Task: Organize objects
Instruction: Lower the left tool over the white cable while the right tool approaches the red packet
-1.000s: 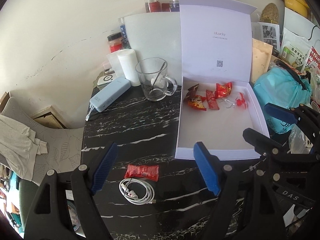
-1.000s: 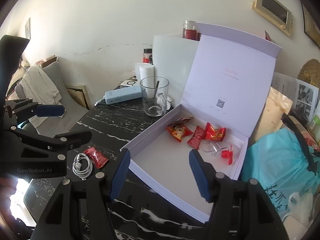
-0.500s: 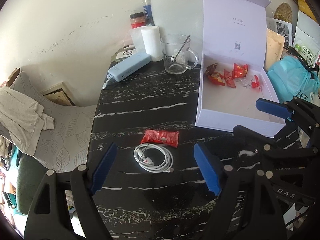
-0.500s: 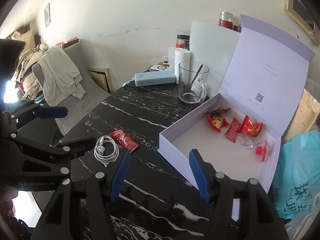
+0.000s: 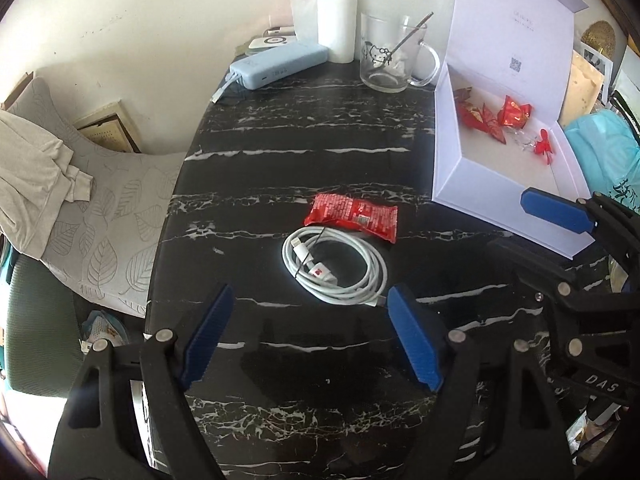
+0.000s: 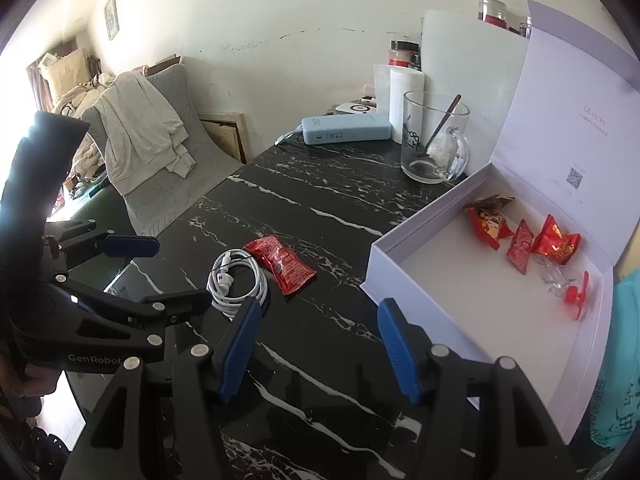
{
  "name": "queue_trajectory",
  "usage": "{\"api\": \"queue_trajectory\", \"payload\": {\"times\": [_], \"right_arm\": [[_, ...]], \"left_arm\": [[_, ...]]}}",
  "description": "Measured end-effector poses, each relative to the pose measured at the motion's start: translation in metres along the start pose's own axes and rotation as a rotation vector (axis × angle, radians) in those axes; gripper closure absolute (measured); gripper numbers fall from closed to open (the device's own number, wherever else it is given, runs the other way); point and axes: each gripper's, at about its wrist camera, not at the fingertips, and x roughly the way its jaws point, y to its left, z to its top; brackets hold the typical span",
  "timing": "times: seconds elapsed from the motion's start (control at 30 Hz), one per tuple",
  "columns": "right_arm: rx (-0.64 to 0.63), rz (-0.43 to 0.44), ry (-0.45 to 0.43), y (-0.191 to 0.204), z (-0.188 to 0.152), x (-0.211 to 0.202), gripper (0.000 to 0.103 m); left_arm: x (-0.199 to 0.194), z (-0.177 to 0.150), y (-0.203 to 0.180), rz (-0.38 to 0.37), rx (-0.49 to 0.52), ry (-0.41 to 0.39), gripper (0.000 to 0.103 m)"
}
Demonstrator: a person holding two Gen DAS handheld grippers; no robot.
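A red snack packet (image 5: 352, 217) (image 6: 282, 264) and a coiled white cable (image 5: 334, 265) (image 6: 236, 280) lie side by side on the black marble table (image 5: 304, 132). An open white box (image 5: 500, 184) (image 6: 472, 300) to the right holds several red packets (image 6: 520, 240) and a small red fan (image 6: 576, 294). My left gripper (image 5: 310, 336) is open and empty, just short of the cable. My right gripper (image 6: 316, 348) is open and empty, between the cable and the box's near corner.
At the table's back stand a glass mug with a spoon (image 5: 394, 58), a blue power bank (image 5: 280, 66) and a white roll (image 5: 334, 20). A grey chair with a cloth (image 6: 152, 132) is left of the table. A teal bag (image 5: 604, 152) lies right of the box.
Both grippers have swung left and drawn closer to the cable and packet, away from the box. Nothing on the table has moved. Both stay open.
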Motion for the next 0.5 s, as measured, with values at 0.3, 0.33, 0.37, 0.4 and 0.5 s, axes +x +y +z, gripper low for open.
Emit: {"api": "queue_trajectory", "payload": {"times": [0.3, 0.33, 0.37, 0.4, 0.5], "right_arm": [[-0.023, 0.009, -0.002, -0.009, -0.002, 0.004, 0.041], [-0.023, 0.009, -0.004, -0.010, -0.002, 0.005, 0.041], [-0.025, 0.010, -0.005, -0.010, -0.001, 0.005, 0.041], [-0.027, 0.011, -0.007, -0.010, -0.001, 0.005, 0.041], [-0.031, 0.021, -0.010, -0.011, 0.000, 0.007, 0.041]], "left_arm": [[0.029, 0.007, -0.007, -0.053, 0.020, 0.049, 0.024], [0.032, 0.008, -0.009, -0.047, 0.023, 0.052, 0.024], [0.035, 0.009, -0.010, -0.044, 0.026, 0.056, 0.024], [0.038, 0.011, -0.012, -0.044, 0.029, 0.062, 0.024], [0.049, 0.012, -0.015, -0.047, 0.031, 0.092, 0.024]]}}
